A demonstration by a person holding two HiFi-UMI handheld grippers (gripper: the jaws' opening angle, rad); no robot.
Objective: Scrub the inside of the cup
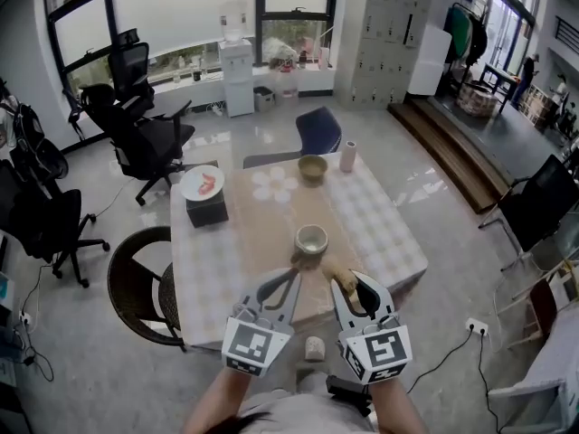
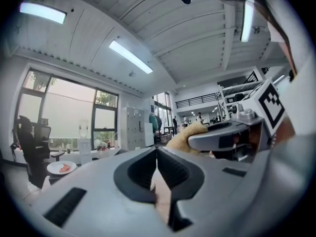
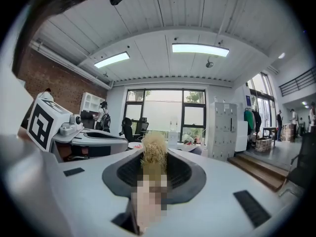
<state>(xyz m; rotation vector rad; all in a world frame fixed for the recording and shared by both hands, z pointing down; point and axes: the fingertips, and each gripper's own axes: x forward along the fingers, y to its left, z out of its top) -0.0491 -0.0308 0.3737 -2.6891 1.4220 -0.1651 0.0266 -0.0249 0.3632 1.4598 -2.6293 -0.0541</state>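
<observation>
The cup [image 1: 311, 239] stands upright on the table [image 1: 380, 233], mouth up, just ahead of both grippers. It sits a little beyond the tips of the left gripper [image 1: 291, 277] and just past the tan scrubber [image 1: 336, 268] that sticks out of the right gripper [image 1: 351, 287]. In the left gripper view the 2 jaws of the left gripper [image 2: 157, 154] meet along their length with nothing between them. In the right gripper view the right gripper [image 3: 154, 169] is clamped on the scrubber [image 3: 154, 154], whose frayed, fibrous head pokes forward past the jaw tips. The cup looks like pale glazed ceramic, though the head view is too small to be sure. If so, it is stiff, smooth, prone to chipping, and probably light enough to skid or tip on the cloth once the scrubber pushes against its inner wall. That calls for the empty left gripper to open and pinch the wall at the rim on its own near side, 1 jaw inside and 1 outside, firmly but not hard. The scrubber looks soft and springy, so it should flatten against the inner wall without scratching, and its grip near the base leaves the head free to bend.
</observation>
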